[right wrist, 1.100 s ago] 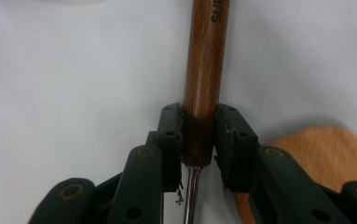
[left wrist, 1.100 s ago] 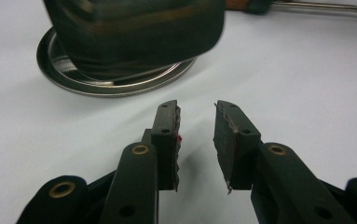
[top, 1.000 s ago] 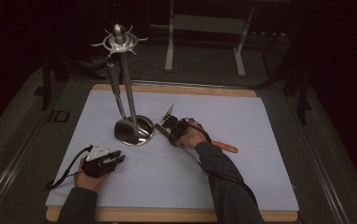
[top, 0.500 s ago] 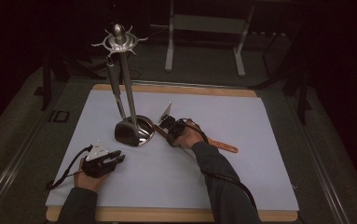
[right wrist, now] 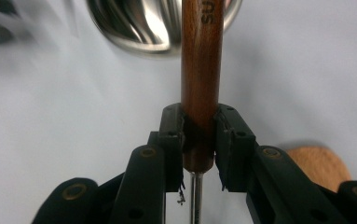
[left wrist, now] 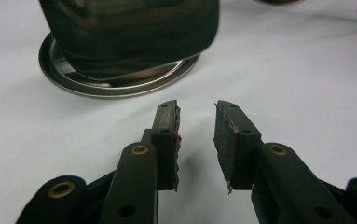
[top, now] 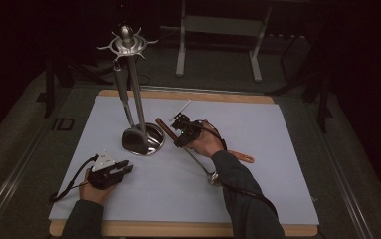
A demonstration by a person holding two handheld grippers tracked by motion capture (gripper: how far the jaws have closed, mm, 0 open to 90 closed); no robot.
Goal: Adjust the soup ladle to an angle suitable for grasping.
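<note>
Jaws of the right gripper [right wrist: 199, 140] are closed on the wooden handle [right wrist: 202, 70] of a ladle, near the handle's lower end, where the metal shaft [right wrist: 195, 196] emerges. Jaws of the left gripper [left wrist: 197, 135] stand partly open with nothing between them.

Table [top: 277, 144]: covered by a pale sheet, it carries everything. Rack [top: 128, 64]: an upright steel post with a hooked crown and a round base [top: 150, 142]; one utensil [top: 123, 99] already hangs from it, its blade low against the base.

Ladle [top: 198, 159]: held tilted just right of the rack, its handle pointing toward the base and its bowl [top: 214, 178] low, near the sheet by the right forearm. A wooden spatula [top: 240, 156] lies on the sheet just behind the right hand. The left gripper [top: 109, 174] rests on the sheet near the front left, pointing at the base.

Risks, judged from this pose. The grip sits at one end of a smooth round handle, so the long shaft and bowl may swing or twist in the jaws during a lift. The handle tip is near the base and the hanging utensil; a careless sweep may knock either, or rock the rack. The crown's hooks are small, so a misaligned handle end may miss and the ladle fall.
</note>
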